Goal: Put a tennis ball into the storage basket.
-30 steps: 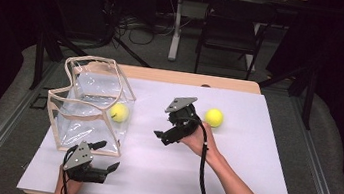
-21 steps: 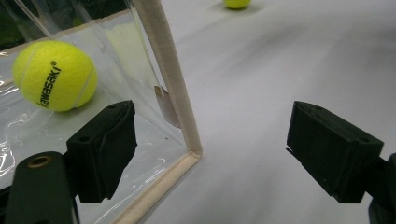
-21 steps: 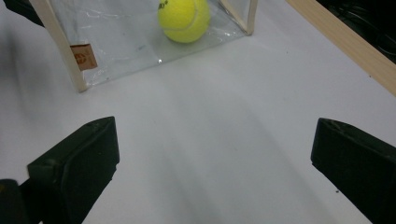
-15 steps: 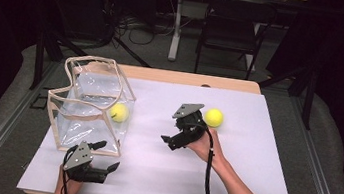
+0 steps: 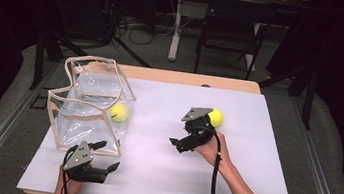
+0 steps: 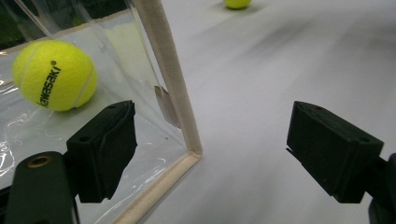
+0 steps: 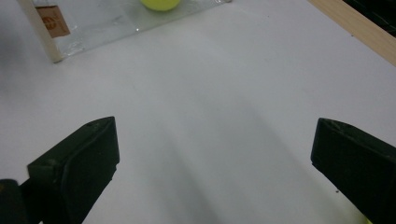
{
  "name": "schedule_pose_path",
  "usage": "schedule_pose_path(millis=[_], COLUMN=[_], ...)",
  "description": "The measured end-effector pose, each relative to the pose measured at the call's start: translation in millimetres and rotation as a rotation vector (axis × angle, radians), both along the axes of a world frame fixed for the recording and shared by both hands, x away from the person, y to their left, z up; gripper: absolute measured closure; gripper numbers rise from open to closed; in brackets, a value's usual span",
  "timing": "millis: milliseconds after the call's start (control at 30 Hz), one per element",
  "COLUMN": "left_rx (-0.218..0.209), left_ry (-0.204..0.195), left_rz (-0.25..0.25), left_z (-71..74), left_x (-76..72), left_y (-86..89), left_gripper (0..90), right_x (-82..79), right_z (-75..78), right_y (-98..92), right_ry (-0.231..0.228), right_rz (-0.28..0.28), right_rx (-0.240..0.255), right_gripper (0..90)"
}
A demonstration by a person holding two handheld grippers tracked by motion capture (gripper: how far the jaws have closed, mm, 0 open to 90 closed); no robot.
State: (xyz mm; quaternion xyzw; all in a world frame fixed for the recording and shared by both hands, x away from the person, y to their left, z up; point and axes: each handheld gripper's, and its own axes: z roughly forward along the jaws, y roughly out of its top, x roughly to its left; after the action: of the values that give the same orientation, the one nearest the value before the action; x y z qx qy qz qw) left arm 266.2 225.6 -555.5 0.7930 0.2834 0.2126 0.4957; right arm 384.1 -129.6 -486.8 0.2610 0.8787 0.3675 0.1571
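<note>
Table point(image 5: 249, 188): flat white matte sheet over a pale wood top, whose edge shows at 12 o'clock in the high view.

Clear bag point(image 5: 88, 109): soft transparent plastic, boxy but slumped, seams and rim bound in beige fabric tape. It sits at about 10 o'clock on the sheet. The walls crease and catch glare. In the left gripper view its near corner edge point(image 6: 170, 79) runs as a straight beige strip down to the sheet, with a small tan tag just behind it.

Ball in the bag point(image 5: 119, 112): a round, fuzzy, yellow-green tennis ball with a pale seam. It rests on the bag floor against the wall facing 3 o'clock. The left gripper view shows black "Kawasaki" lettering on it point(image 6: 54, 74).

Loose ball point(image 5: 215, 117): same felt and colour. It lies on the bare sheet just past centre toward 2 o'clock, right beside the right gripper's grey plate; whether they touch, cannot tell. It shows small at 12 o'clock in the left gripper view point(image 6: 237, 3).

Right gripper point(image 5: 178, 144): black jaws spread wide over bare sheet, nothing between them, pointing toward 8 o'clock, away from the loose ball.

Left gripper point(image 5: 107, 156): at 7 o'clock near the table edge. Its blocky, matte black jaws are wide apart and empty, straddling the bag's near corner.
</note>
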Motion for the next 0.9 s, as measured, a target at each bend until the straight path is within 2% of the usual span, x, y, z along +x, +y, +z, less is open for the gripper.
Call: schedule_pose_path(millis=[467,900], left_rx=[0.004,0.005], left_ry=[-0.005,-0.004], left_rz=[-0.003,-0.003], left_z=[0.4,0.4], left_x=[0.8,0.9], left_y=[-1.1,-1.6], left_gripper=[16.0,16.0], right_x=[13.5,28.3], right_z=[-3.4,-5.1], right_y=[-35.1,-62.8], right_ry=[-0.003,-0.027], right_rz=[-0.098,-0.178], right_rx=[-0.005,-0.013], right_gripper=[0.6,0.9])
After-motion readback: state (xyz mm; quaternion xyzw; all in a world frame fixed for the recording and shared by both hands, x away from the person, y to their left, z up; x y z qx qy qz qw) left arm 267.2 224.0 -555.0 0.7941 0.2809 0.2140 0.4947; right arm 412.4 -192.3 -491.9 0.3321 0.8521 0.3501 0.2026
